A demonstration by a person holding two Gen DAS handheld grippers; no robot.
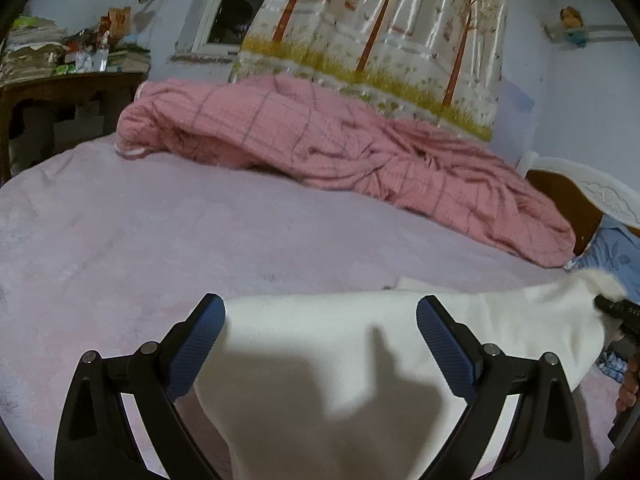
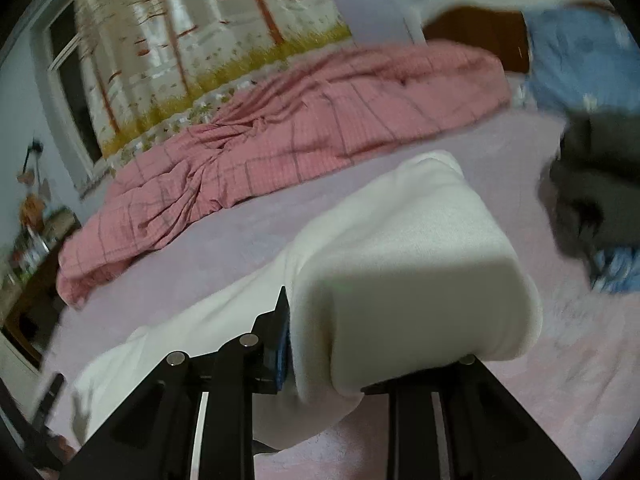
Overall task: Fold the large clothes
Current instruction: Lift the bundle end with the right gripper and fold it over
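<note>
A large white garment (image 1: 320, 360) lies on the pale pink bed sheet (image 1: 160, 240). My left gripper (image 1: 320, 312) is open, its blue-padded fingers (image 1: 196, 344) spread on either side of the garment's near part. My right gripper (image 2: 360, 320) is shut on a thick fold of the white garment (image 2: 400, 248) and holds it raised off the bed; the cloth hides the right finger. The right gripper's tip also shows at the far right of the left wrist view (image 1: 616, 308), at the garment's end.
A crumpled pink checked quilt (image 1: 340, 152) lies along the far side of the bed. A blue patterned pillow (image 2: 580, 60) and a dark garment (image 2: 592, 192) sit near the headboard (image 1: 592, 192). A cluttered wooden table (image 1: 68, 88) stands at the left.
</note>
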